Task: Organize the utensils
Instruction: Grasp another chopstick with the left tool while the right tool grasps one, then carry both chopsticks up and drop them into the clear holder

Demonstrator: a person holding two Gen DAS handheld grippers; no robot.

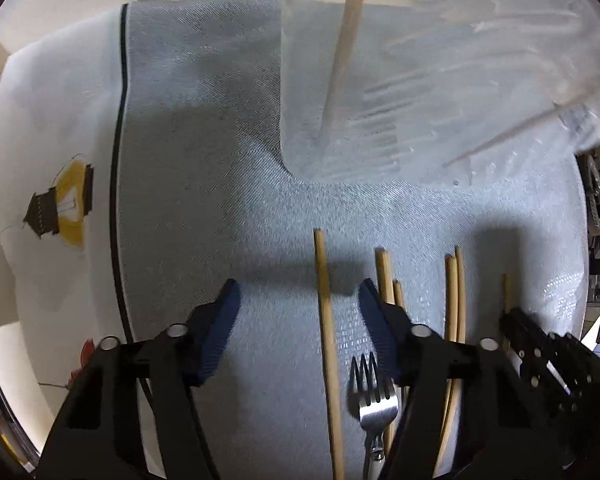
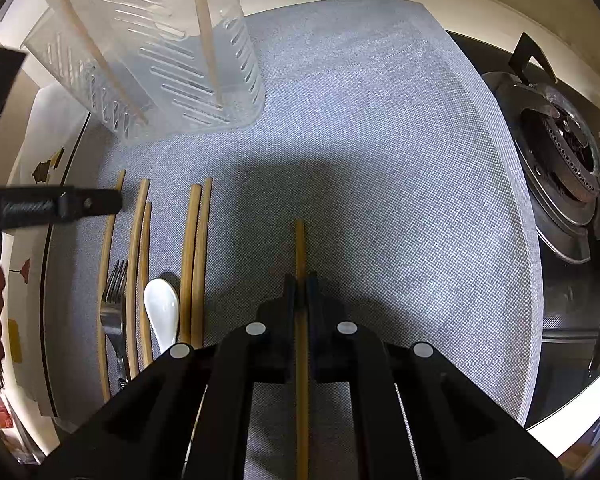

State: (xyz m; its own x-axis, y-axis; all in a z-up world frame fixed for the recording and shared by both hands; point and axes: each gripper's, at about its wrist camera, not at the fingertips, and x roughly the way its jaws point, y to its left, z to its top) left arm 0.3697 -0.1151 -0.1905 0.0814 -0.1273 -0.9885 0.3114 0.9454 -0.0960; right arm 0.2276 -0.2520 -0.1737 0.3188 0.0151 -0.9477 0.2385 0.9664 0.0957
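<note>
Your right gripper (image 2: 300, 280) is clamped shut on a single chopstick (image 2: 300, 248) over the grey mat (image 2: 380, 160). Your left gripper (image 1: 300, 292) hangs part open straddling another chopstick (image 1: 324, 300), pads not touching it. The remaining chopsticks, fork (image 2: 114, 300) and white spoon (image 2: 162, 308) lie on the mat near the clear slotted holder (image 2: 160, 60), which has two chopsticks in it.

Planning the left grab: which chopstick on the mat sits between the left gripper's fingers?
The lone chopstick left of the fork; the other chopsticks lie beyond the left gripper's right finger.
</note>
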